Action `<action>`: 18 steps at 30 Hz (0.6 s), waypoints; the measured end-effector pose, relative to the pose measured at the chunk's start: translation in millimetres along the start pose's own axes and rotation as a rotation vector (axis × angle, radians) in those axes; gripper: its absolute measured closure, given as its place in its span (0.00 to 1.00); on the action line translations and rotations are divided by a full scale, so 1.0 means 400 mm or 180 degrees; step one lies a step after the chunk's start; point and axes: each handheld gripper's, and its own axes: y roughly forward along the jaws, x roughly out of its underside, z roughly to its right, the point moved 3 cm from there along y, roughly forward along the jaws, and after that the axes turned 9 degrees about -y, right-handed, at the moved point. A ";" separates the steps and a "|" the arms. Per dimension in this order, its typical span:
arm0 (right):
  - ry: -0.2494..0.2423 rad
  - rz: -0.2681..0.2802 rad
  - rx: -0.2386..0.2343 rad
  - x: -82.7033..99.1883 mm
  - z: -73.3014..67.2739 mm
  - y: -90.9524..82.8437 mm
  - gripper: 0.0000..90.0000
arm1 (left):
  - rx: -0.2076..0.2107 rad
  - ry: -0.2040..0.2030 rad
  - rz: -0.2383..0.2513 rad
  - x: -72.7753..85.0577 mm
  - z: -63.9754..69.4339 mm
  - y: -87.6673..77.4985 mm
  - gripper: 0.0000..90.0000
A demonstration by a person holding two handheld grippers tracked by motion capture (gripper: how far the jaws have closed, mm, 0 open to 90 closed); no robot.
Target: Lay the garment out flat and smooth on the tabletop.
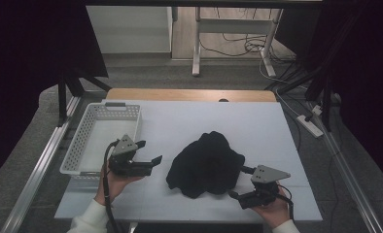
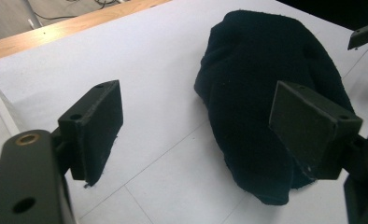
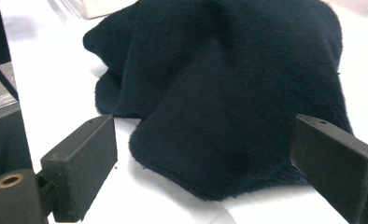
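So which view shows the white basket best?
The high view: the white perforated basket shows whole, left of the black cloth. The right gripper view catches what may be its corner at the top edge.

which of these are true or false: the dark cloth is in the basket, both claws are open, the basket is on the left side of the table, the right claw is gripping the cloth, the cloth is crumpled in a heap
1. The dark cloth is in the white basket. False: it lies on the white table, to the right of the basket.
2. Both claws are open. True: the left claw and the right claw both stand with jaws apart.
3. The basket is on the left side of the table. True.
4. The right claw is gripping the cloth. False: its jaws stand wide at the cloth's edge, with nothing pinched.
5. The cloth is crumpled in a heap. True.
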 end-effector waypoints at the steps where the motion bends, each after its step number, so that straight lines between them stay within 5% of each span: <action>1: -0.0014 0.0000 -0.0004 -0.001 -0.002 0.003 0.09 | 0.0001 0.0002 -0.0002 0.000 0.000 0.000 0.20; 18: -0.0140 -0.0076 -0.0244 -0.028 -0.052 0.053 0.12 | 0.0026 0.0043 -0.0011 -0.002 0.013 0.003 0.20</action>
